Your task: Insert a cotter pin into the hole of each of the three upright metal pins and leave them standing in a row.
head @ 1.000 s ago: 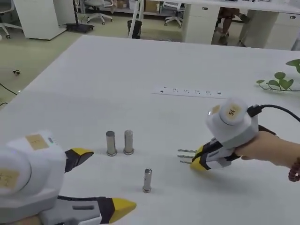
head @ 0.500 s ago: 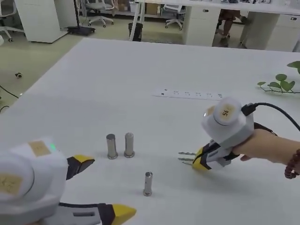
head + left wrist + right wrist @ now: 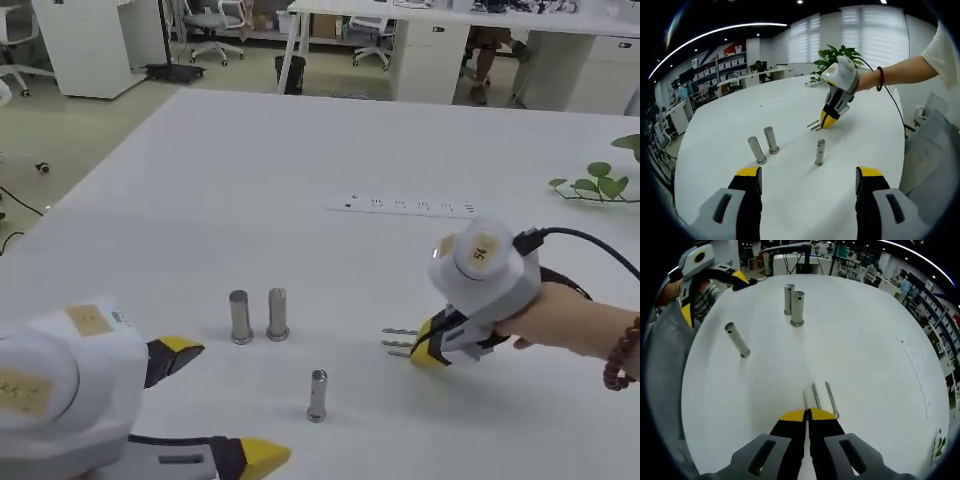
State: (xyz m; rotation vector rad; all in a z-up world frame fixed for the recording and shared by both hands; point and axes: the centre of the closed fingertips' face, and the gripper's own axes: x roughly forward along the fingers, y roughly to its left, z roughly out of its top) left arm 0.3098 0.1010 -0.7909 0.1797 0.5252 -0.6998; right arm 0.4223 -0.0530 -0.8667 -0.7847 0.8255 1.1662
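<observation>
**Right fingers shut at the cotter pins, left fingers wide**

I see my right gripper (image 3: 418, 351) low on the white bench (image 3: 300, 170), fingers pressed together. Their yellow tips sit right at the near ends of three cotter pins (image 3: 398, 338), which lie side by side on the bench. I cannot tell if one is pinched.

From the right gripper view, the cotter pins (image 3: 816, 396) fan out just ahead of the shut tips (image 3: 807, 415).

My left gripper (image 3: 235, 402) is at the near edge, fingers spread wide, holding nothing.

Two metal pins (image 3: 258, 315) stand upright just beside each other. The third metal pin (image 3: 317, 394) stands alone, nearer me, between the pair and the right gripper.

A power strip (image 3: 410, 206) lies further back and a plant (image 3: 600, 178) is at the far right.
</observation>
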